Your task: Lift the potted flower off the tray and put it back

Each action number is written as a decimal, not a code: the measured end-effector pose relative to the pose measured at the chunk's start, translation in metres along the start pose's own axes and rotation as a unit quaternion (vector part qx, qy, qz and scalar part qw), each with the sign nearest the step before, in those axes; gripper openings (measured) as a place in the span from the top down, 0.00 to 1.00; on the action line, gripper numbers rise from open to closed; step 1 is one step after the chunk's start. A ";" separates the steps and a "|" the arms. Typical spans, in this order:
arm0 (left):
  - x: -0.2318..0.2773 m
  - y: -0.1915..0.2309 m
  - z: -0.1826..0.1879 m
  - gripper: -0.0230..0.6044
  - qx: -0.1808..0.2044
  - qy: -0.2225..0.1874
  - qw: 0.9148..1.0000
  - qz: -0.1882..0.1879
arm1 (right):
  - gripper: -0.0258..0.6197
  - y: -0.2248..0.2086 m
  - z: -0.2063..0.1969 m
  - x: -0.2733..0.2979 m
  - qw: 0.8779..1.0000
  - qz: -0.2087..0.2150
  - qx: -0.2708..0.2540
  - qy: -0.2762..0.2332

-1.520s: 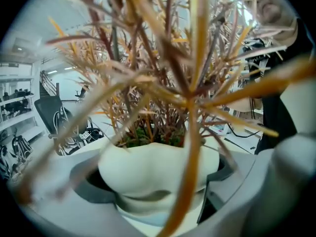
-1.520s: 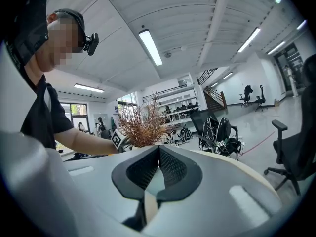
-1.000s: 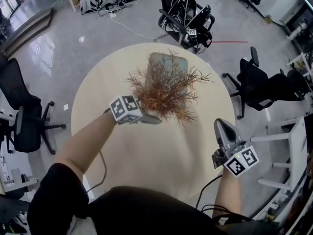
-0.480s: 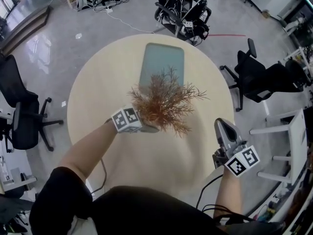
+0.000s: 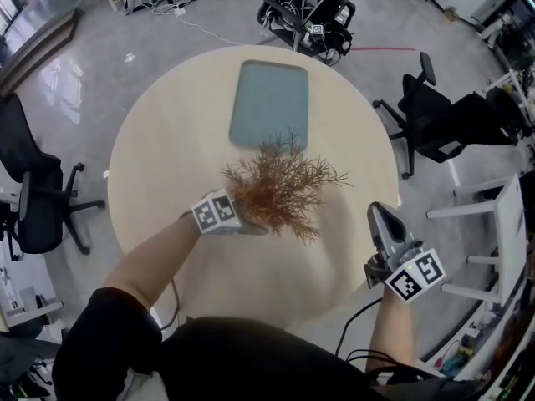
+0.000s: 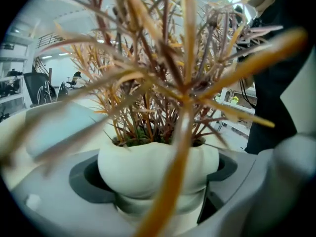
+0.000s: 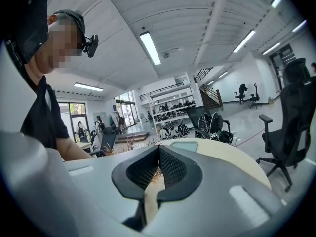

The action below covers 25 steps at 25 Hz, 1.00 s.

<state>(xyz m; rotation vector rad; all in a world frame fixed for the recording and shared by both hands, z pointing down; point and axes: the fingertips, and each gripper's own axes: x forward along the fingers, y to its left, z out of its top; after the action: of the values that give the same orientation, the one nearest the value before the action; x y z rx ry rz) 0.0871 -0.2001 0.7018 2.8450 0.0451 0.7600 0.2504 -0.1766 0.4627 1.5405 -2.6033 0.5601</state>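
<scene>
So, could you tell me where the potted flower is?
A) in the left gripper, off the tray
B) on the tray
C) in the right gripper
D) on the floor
A: the left gripper is shut on the potted flower, which is held clear of the bare tray.

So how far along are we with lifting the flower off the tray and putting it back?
Done: the potted flower is off the tray, which sits bare at the far side of the table. In hand: the left hand-held gripper is shut on its white pot, on the near side of the tray. Left: carry it back, set it on the tray, release. The right hand-held gripper is shut and empty.
</scene>
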 end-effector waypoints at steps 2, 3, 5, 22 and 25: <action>0.002 -0.008 -0.007 0.10 0.012 0.006 1.000 -0.004 | 0.94 0.000 -0.003 -0.003 1.000 -0.001 0.001 0.001; 0.004 -0.011 -0.011 0.10 0.022 0.016 1.000 -0.003 | 0.94 0.001 -0.004 -0.004 1.000 -0.001 0.002 0.002; 0.008 -0.015 -0.022 0.10 0.043 0.044 0.998 0.003 | 0.94 0.002 -0.003 -0.007 1.000 -0.002 0.002 -0.001; -0.154 -0.033 -0.024 0.10 -0.105 -0.010 0.980 0.168 | 0.93 0.059 0.071 -0.047 0.999 0.002 -0.029 -0.037; -0.213 -0.030 0.026 0.12 -0.103 -0.095 0.968 0.207 | 0.93 0.073 0.087 -0.049 0.998 0.001 -0.038 -0.045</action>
<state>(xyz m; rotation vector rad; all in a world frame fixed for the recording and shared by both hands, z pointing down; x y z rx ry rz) -0.0845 -0.1919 0.5696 2.7362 -0.6350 0.5172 0.2234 -0.1335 0.3498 1.5770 -2.6576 0.3957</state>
